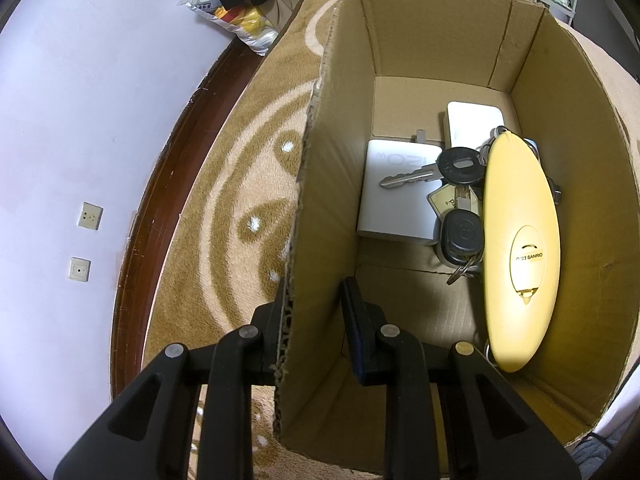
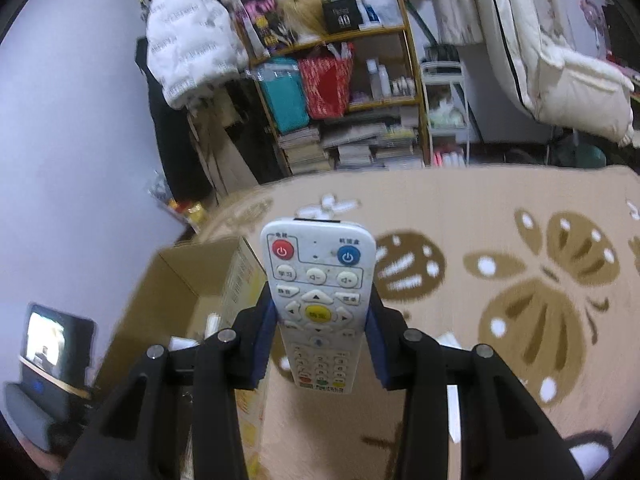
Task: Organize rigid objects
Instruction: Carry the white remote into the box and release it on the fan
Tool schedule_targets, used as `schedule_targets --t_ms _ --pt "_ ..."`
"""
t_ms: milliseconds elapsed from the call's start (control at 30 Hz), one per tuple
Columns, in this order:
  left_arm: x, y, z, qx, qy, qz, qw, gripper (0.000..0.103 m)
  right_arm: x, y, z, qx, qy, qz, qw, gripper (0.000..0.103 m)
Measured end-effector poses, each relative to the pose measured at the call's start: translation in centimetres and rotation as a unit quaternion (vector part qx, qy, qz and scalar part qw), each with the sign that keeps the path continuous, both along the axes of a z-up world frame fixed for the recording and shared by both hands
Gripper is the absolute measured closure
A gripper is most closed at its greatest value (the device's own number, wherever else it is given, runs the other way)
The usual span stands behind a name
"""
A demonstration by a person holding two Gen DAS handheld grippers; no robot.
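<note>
An open cardboard box (image 1: 440, 40) stands on a patterned rug. In it lie a yellow oval case (image 1: 520, 256), a bunch of keys (image 1: 456, 168) with a black fob (image 1: 462, 236), a white charger (image 1: 396, 192) and a second white block (image 1: 474, 124). My left gripper (image 1: 314, 292) is shut on the box's left wall, one finger outside and one inside. In the right wrist view my right gripper (image 2: 320, 308) is shut on a white remote control (image 2: 320, 280), buttons facing the camera. It hangs above the rug, to the right of the box (image 2: 188, 280).
The beige and brown rug (image 2: 500, 208) spreads to the right. A crowded shelf (image 2: 340, 92) and hanging coats stand at its far edge. A small lit screen (image 2: 48, 340) sits by the wall on the left. Wall sockets (image 1: 90, 216) and a dark skirting board border the rug.
</note>
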State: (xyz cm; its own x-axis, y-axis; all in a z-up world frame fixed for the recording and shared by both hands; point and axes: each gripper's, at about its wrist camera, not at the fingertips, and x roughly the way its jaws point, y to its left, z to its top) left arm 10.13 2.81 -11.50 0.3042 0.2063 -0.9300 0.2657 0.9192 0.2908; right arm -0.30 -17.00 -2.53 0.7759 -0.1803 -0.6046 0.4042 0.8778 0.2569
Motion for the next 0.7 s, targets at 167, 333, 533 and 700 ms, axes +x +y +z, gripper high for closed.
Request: schedule_targets --t_ms 167,333,533,700 --pt "0.0 0.0 0.0 0.000 0.000 0.000 1.0000 0.079 0.0 0.6 2.8 0.010 -0.039 0.023 0.999 0.060" --pt "0.0 0.0 0.0 0.002 0.000 -0.001 1.0000 0.079 0.4 1.6 3.5 0.042 -0.062 0.050 0.996 0.060" --pt "-0.1 -0.3 -0.1 0.007 -0.002 -0.003 1.0000 0.079 0.8 3.9 3.2 0.048 -0.068 0.083 0.993 0.060" --pt "-0.1 -0.4 -0.1 0.004 0.000 -0.001 1.0000 0.079 1.5 5.8 2.7 0.045 -0.059 0.110 0.991 0.060"
